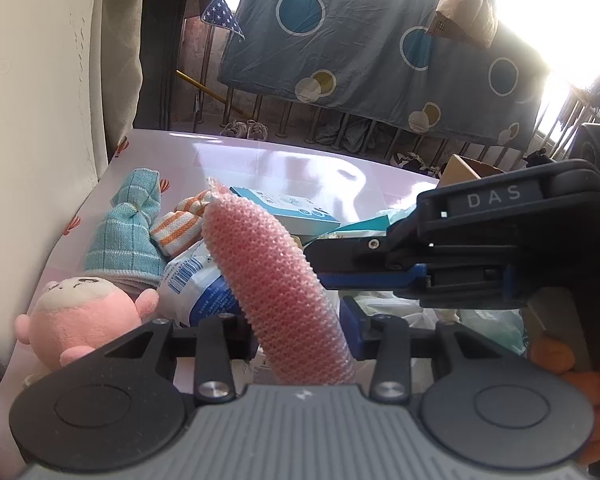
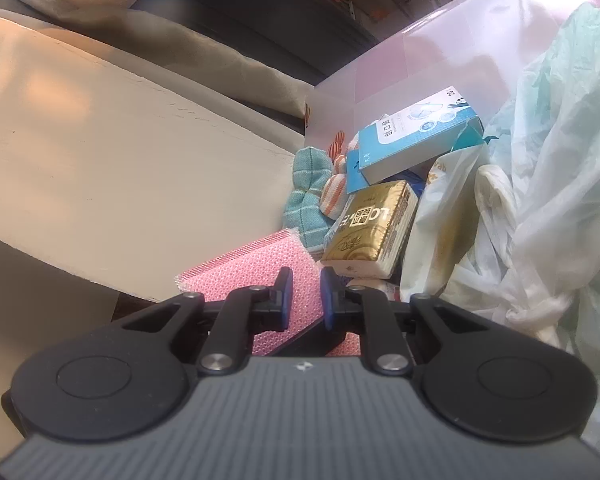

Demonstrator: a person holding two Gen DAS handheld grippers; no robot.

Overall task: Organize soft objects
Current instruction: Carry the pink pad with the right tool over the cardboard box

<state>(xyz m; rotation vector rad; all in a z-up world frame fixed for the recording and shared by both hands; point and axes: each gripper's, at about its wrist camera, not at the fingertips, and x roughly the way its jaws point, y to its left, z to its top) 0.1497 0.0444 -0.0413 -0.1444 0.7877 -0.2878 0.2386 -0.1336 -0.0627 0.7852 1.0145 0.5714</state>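
A pink mesh sponge (image 1: 276,280) stands upright between the fingers of my left gripper (image 1: 296,328), which is shut on its lower part. My right gripper (image 1: 320,264) reaches in from the right, lying on its side, with its tips pinching the sponge's right edge. In the right wrist view the sponge (image 2: 256,268) shows its flat face, and my right gripper (image 2: 305,280) has its jaws close together with pink mesh between them. Behind the sponge lie a pink plush doll (image 1: 80,320), a teal checked cloth (image 1: 128,236) and an orange striped cloth (image 1: 180,224).
On the pink table (image 1: 260,160) are a blue-and-white packet (image 1: 196,280), a blue box (image 2: 416,140), a gold tissue pack (image 2: 372,228) and crumpled plastic bags (image 2: 540,200). A cream wall (image 1: 40,120) borders the left. A hand (image 1: 580,368) holds the right gripper.
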